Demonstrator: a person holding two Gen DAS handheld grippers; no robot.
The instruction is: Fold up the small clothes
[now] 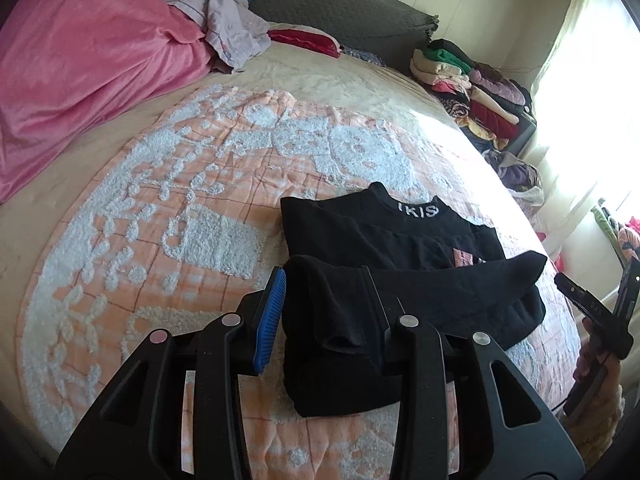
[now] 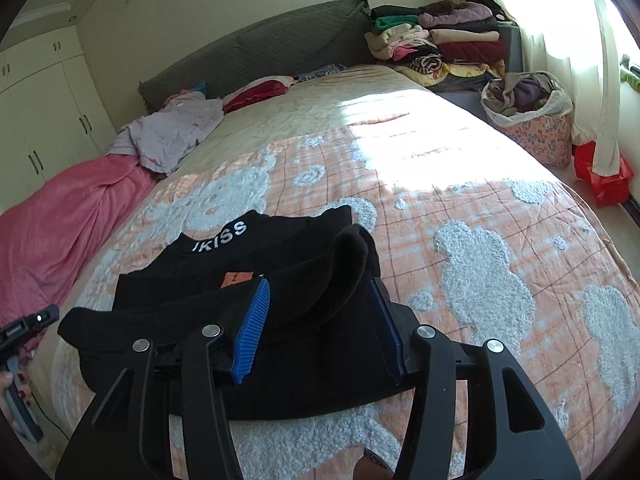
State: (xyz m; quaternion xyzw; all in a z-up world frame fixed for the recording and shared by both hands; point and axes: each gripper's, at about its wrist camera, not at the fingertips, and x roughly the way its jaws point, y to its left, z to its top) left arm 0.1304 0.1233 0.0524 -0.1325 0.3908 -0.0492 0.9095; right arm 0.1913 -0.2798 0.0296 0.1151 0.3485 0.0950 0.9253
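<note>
Left gripper [image 1: 324,312] and right gripper [image 2: 320,328] both stand part-open, straddling but not pinching the black top [image 1: 384,236]; it lies on the bed's patterned quilt [image 1: 160,208], lower half folded up; further folds remain.

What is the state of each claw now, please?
Left claw: open, folded black knit top between its jaws, not pinched.
Right claw: open, same top between its jaws.

Black-framed tongs [image 1: 324,312], blue ribbed pads [image 2: 252,330], silver pivot screws; perhaps red-painted fingernails [image 2: 25,392].
</note>
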